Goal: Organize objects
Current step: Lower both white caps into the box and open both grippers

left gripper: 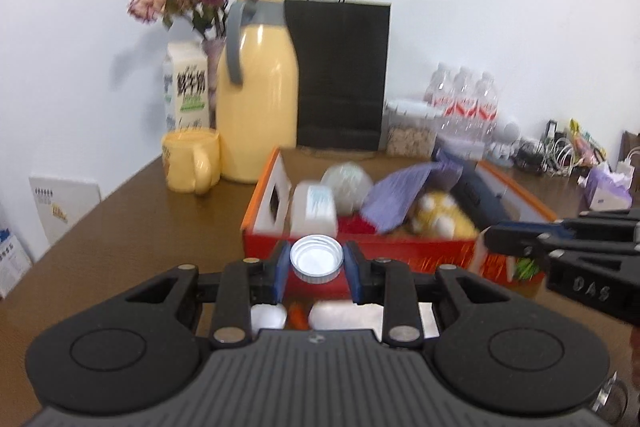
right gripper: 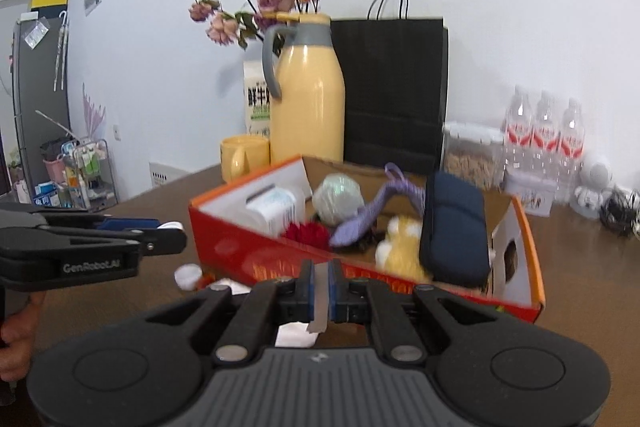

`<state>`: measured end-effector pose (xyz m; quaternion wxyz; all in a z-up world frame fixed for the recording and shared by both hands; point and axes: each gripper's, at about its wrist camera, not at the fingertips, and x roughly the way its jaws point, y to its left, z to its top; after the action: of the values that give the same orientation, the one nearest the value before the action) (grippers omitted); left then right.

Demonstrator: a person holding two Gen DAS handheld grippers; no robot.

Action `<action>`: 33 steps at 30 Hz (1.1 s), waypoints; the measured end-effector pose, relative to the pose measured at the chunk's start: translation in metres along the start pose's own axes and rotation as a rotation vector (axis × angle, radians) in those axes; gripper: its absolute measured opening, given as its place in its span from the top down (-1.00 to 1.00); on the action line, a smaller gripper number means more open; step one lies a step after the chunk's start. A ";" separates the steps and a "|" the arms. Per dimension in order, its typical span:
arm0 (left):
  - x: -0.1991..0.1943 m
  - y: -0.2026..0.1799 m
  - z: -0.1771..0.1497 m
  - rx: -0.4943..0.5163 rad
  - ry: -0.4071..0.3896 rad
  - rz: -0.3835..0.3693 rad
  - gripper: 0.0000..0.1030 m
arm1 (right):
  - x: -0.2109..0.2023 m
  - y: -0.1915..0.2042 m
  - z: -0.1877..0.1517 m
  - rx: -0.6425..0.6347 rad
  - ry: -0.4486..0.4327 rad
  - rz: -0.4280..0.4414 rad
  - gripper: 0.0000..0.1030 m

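Here, both grippers (left gripper: 317,261) (right gripper: 321,281) tilted downward.

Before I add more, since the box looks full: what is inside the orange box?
Inside the orange box: a white tub, a pale ball, a purple cloth, a red fluffy thing, a yellow plush toy and a navy pouch. Whatever lies beneath them is covered.
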<state>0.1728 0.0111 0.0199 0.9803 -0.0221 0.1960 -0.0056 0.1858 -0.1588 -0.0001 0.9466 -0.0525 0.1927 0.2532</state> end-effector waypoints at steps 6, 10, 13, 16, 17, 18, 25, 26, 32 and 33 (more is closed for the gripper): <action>0.010 -0.015 0.025 0.011 -0.048 -0.012 0.43 | 0.007 0.001 0.022 -0.003 -0.040 -0.011 0.89; 0.024 -0.022 0.035 0.014 -0.057 -0.008 0.43 | 0.019 -0.001 0.035 0.009 -0.058 -0.023 0.89; 0.035 -0.023 0.041 -0.001 -0.060 -0.005 0.43 | 0.030 -0.005 0.042 0.018 -0.059 -0.034 0.89; 0.049 -0.022 0.047 -0.016 -0.053 -0.001 0.43 | 0.045 -0.008 0.046 0.026 -0.047 -0.039 0.89; 0.054 -0.022 0.049 -0.017 -0.051 0.003 0.43 | 0.050 -0.010 0.046 0.030 -0.042 -0.042 0.89; 0.060 -0.021 0.051 -0.020 -0.047 0.008 0.43 | 0.054 -0.012 0.046 0.034 -0.037 -0.044 0.89; 0.087 -0.020 0.052 -0.019 -0.016 0.007 0.43 | 0.080 -0.024 0.040 0.055 0.008 -0.059 0.89; 0.090 -0.020 0.051 -0.018 -0.013 0.004 0.43 | 0.083 -0.025 0.039 0.057 0.013 -0.061 0.89; 0.101 -0.018 0.044 -0.011 0.017 -0.023 0.43 | 0.093 -0.029 0.031 0.061 0.040 -0.062 0.89; 0.102 -0.019 0.042 -0.007 0.020 -0.028 0.42 | 0.094 -0.029 0.031 0.059 0.042 -0.062 0.89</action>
<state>0.2832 -0.0077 0.0207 0.9781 -0.0282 0.2053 -0.0187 0.2861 -0.1346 -0.0087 0.9509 -0.0357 0.2182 0.2166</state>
